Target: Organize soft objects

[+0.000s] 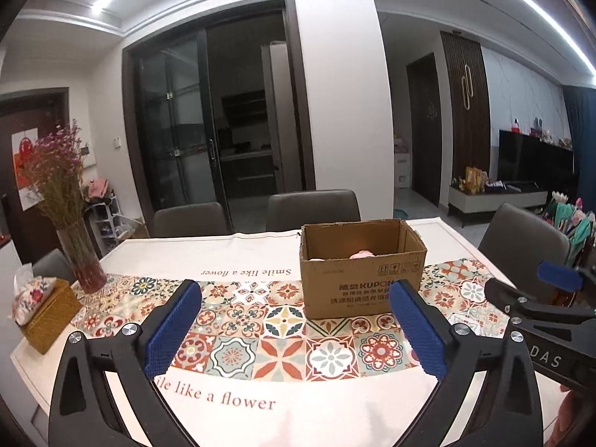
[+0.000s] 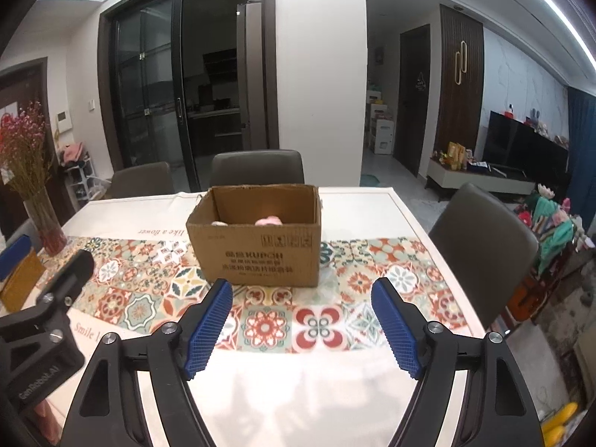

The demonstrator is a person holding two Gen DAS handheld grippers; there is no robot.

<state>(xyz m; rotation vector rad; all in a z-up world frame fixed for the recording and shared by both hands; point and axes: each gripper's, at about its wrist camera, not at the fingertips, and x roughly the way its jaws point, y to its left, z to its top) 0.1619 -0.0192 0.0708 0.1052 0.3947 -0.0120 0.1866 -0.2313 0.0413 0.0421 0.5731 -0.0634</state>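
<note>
An open cardboard box [image 1: 361, 279] [image 2: 260, 249] stands on the patterned tablecloth near the table's middle. Inside it a pink soft object [image 1: 360, 254] [image 2: 268, 220] peeks over the front wall, with a pale one [image 2: 219, 223] to its left. My left gripper [image 1: 298, 329] hovers over the cloth in front of the box, open, blue pads wide apart and nothing between them. My right gripper [image 2: 301, 329] is also open and empty, in front of the box. Each gripper shows at the edge of the other's view.
A glass vase of dried pink flowers [image 1: 70, 201] and a tissue box in a woven holder [image 1: 41, 311] stand at the table's left end. Grey chairs [image 1: 313, 208] [image 2: 488, 246] line the far and right sides. The tablecloth [image 2: 316, 391] reaches the near edge.
</note>
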